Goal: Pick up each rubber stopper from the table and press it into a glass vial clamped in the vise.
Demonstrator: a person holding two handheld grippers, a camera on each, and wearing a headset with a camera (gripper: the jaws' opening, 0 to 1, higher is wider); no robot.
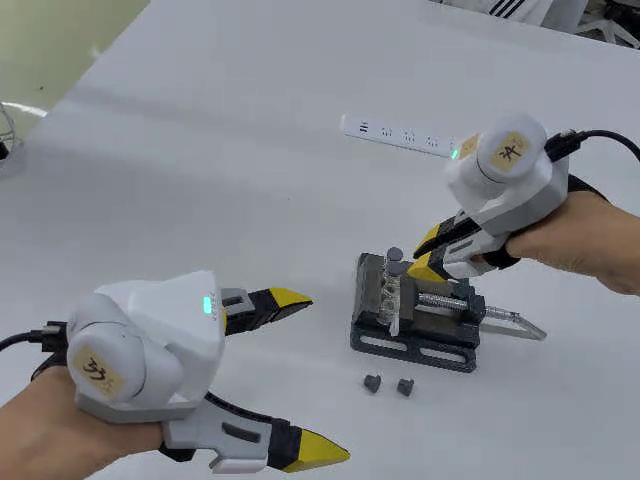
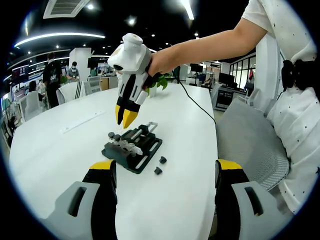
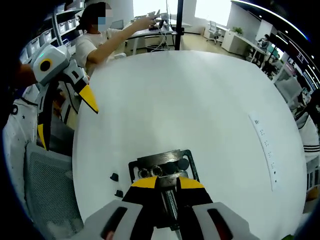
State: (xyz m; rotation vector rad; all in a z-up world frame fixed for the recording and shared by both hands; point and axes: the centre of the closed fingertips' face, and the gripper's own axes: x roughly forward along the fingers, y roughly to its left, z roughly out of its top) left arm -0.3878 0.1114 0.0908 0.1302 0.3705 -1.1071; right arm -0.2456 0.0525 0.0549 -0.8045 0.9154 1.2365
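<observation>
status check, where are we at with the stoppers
left gripper open, off to the side. right gripper shut over the vise. two stoppers loose on table beside vise, nothing blocking.

The right gripper hides the near side of the vise; whether its close-set jaws grip anything is unclear. Vials in the vise are too small to count.

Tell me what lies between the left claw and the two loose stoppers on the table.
Nothing: in the head view the stretch from the open left claw to the two loose stoppers is bare white table; the vise sits beyond them.
</observation>
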